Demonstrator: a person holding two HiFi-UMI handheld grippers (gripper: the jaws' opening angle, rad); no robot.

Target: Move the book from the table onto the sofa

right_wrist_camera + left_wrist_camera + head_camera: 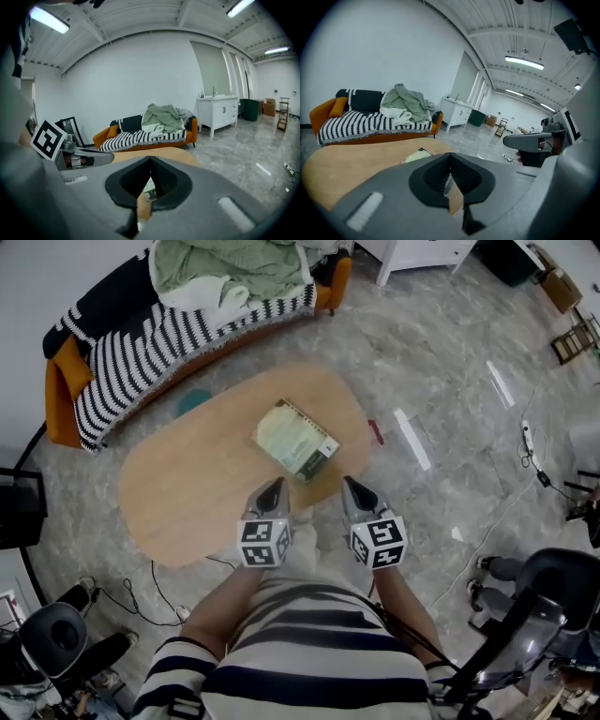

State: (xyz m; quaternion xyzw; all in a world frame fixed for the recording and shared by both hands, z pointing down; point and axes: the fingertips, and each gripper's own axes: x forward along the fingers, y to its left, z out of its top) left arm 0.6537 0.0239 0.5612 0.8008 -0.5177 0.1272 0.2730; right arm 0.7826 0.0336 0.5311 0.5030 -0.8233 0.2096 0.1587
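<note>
A pale green book (296, 440) lies flat on the oval wooden table (187, 484), towards its right end. The orange sofa (58, 399) with a striped blanket stands beyond the table at the upper left. My left gripper (275, 486) hovers over the table's near edge, just short of the book, jaws shut and empty. My right gripper (352, 486) is at the table's near right edge, beside the book's corner, also shut with nothing in it. The book (418, 154) peeps above the left gripper's body, and a strip of the book (150, 191) shows past the right gripper's closed jaws.
A green and white heap of bedding (230, 268) fills the sofa's right part. A white cabinet (422, 254) stands at the back. Cables (534, 460) trail on the marble floor at right, and black chairs (56, 638) flank the person.
</note>
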